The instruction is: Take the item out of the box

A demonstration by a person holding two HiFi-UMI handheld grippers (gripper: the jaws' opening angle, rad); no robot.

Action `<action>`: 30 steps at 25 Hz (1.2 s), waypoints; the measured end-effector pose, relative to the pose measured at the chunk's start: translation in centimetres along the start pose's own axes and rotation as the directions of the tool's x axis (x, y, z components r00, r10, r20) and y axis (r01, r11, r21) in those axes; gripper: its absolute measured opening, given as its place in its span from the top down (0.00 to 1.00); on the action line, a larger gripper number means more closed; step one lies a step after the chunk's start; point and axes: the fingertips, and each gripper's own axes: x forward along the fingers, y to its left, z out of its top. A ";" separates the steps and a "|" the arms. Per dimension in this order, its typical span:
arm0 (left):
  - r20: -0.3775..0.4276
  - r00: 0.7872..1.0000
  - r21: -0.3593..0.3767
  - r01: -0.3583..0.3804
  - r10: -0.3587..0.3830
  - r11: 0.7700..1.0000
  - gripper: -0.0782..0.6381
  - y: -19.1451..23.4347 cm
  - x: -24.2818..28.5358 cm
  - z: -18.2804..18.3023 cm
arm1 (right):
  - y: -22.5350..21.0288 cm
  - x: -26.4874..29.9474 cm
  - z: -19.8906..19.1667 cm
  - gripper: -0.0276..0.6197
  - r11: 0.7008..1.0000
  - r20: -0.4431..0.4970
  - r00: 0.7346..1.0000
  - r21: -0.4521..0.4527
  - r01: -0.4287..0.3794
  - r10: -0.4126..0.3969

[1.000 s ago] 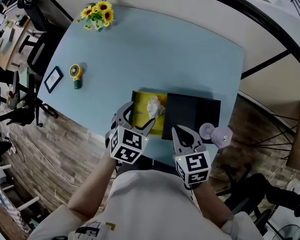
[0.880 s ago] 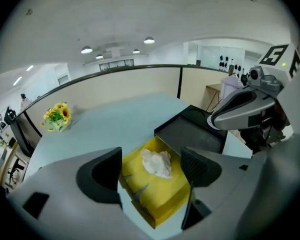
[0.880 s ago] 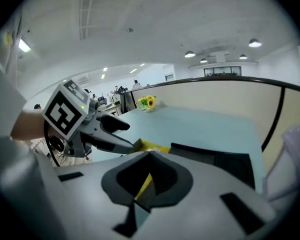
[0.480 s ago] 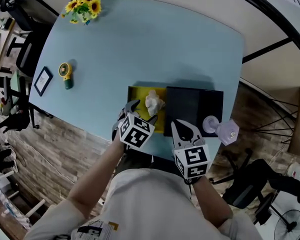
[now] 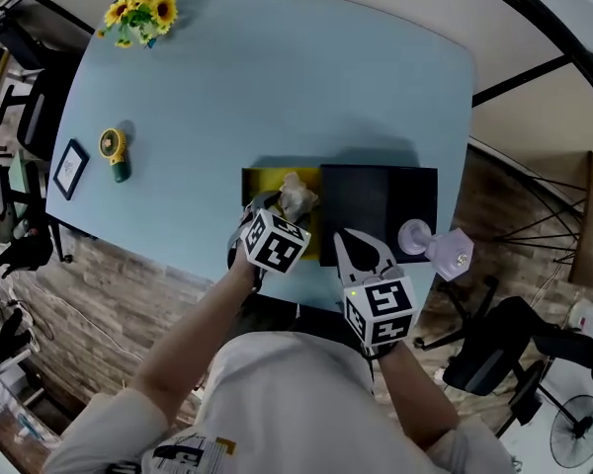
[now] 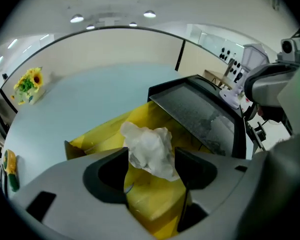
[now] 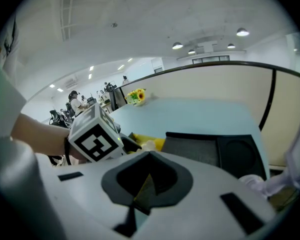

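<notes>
Low in the head view, the right gripper is hanging clenched on nothing at the table's near edge, its tips pointing at the black tray; its own view is showing the jaws meeting at the tips with only a sliver of background showing through the hole behind them; just left of it, at frame centre, the left gripper is reaching into the yellow box with its jaws spread; its own view is showing them standing either side of the white crumpled item, close to its flanks, though contact cannot be told; the item is lying inside the box, against the side that is touching the tray; a purple glass is lying at the right of the tray, and sunflowers are standing at the upper left corner of the table; the step in hand is looking like the grasp itself, with the item straddled but not yet clamped; the next move is calling for a gentle squeeze, since the item is looking soft and likely to crumple, then a straight lift clear of the box wall while the right gripper is standing ready to steady the box if it is dragging along.
</notes>
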 end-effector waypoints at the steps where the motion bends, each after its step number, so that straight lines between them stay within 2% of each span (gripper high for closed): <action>1: -0.006 1.000 0.003 -0.001 0.001 1.000 0.48 0.0 0.2 -0.1 | -0.1 0.1 0.0 0.95 1.000 0.000 1.000 0.003 0.003 -0.003; 6: -0.024 1.000 0.087 -0.011 0.014 0.996 0.59 -0.1 0.8 -0.1 | -0.4 -0.1 -0.1 0.95 1.000 0.002 1.000 0.008 0.006 -0.006; 10: -0.015 1.000 0.108 -0.013 0.015 0.994 0.71 0.0 -0.4 -0.1 | 0.2 -0.5 0.6 0.95 0.998 0.023 0.999 0.054 -0.031 0.030; 14: 0.051 0.997 0.104 -0.059 0.054 0.993 0.74 0.7 -3.5 1.2 | 0.3 -1.7 3.6 0.95 0.991 0.098 0.993 0.110 -0.079 0.068; 19: 0.154 0.985 0.092 -0.097 0.082 0.991 0.74 1.7 -9.0 3.5 | 0.6 -4.0 8.2 0.95 0.995 0.185 0.980 0.051 -0.080 0.070; 22: 0.237 0.966 0.115 -0.133 0.103 0.984 0.74 2.1 -12.9 5.7 | 0.9 -5.8 11.3 0.95 0.997 0.249 0.966 -0.013 -0.075 0.076; 24: 0.300 0.945 0.130 -0.173 0.127 0.976 0.74 2.6 -15.7 7.3 | 1.1 -7.1 13.6 0.95 0.996 0.294 0.953 -0.052 -0.067 0.080; 28: 0.406 0.895 0.148 -0.263 0.184 0.953 0.74 3.9 -21.1 10.2 | 2.7 -10.6 18.5 0.95 0.985 0.377 0.921 -0.168 -0.032 0.094; 30: 0.464 0.861 0.137 -0.300 0.206 0.944 0.74 4.5 -23.9 11.5 | 3.9 -12.8 20.8 0.95 0.974 0.424 0.899 -0.225 -0.009 0.106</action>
